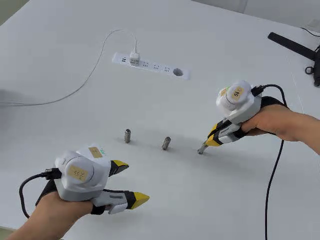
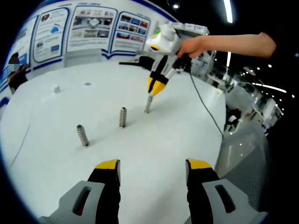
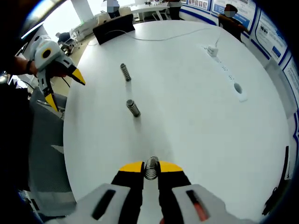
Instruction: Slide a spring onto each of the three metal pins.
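Observation:
Two metal pins stand upright on the white table, each with a spring on it: the left one (image 1: pixel 127 135) (image 2: pixel 82 135) (image 3: pixel 124 72) and the middle one (image 1: pixel 166 143) (image 2: pixel 122 116) (image 3: pixel 133 108). To their right, my right gripper (image 1: pixel 208 143) (image 3: pixel 150 169) points down at the table, shut on a third spring (image 1: pixel 202 149) (image 2: pixel 148 105) (image 3: pixel 151 168) whose lower end rests at the table top. Whether a pin is inside it I cannot tell. My left gripper (image 1: pixel 131 182) (image 2: pixel 154 165) hovers open near the front edge, short of the pins, holding nothing.
A white power strip (image 1: pixel 150 65) with a plug and a cable (image 1: pixel 85 82) lies at the back of the table. A black strap-like object (image 1: pixel 292 46) sits at the far right. A black cord (image 1: pixel 272 185) trails from the right gripper.

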Tool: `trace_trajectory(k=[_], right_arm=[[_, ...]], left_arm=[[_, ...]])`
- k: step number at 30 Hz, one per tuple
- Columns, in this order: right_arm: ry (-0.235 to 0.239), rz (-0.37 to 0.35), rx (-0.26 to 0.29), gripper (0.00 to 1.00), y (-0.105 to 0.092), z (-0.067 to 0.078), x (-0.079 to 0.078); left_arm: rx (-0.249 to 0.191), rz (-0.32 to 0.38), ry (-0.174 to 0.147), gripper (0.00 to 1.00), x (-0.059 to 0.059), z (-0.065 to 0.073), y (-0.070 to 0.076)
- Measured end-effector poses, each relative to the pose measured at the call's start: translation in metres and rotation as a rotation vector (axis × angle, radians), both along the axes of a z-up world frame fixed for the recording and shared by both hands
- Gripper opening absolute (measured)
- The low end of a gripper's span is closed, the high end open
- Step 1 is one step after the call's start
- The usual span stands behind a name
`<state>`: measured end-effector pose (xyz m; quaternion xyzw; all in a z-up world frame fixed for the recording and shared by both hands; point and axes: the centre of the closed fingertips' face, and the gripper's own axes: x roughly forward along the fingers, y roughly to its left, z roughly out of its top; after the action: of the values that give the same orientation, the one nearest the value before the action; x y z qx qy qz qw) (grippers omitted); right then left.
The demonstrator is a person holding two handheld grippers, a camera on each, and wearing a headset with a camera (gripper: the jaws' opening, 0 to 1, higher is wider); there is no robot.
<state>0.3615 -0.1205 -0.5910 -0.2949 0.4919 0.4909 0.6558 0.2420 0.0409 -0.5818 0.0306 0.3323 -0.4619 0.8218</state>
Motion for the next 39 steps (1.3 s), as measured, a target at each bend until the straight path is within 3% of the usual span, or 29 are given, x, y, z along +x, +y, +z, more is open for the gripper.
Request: trace_trajectory(k=[22,32,39], right_arm=[[0.005,0.035,-0.035,0.13,0.001,-0.023,-0.002],[0.013,0.050,-0.054,0.13,-0.001,-0.044,-0.003],[0.017,0.046,-0.054,0.13,-0.002,-0.050,-0.002]], left_arm=[[0.002,0.011,0.011,0.57,-0.002,-0.002,0.003],[0.003,0.014,0.015,0.57,-0.003,-0.003,0.004],[0.001,0.025,0.009,0.58,-0.001,-0.001,0.006]])
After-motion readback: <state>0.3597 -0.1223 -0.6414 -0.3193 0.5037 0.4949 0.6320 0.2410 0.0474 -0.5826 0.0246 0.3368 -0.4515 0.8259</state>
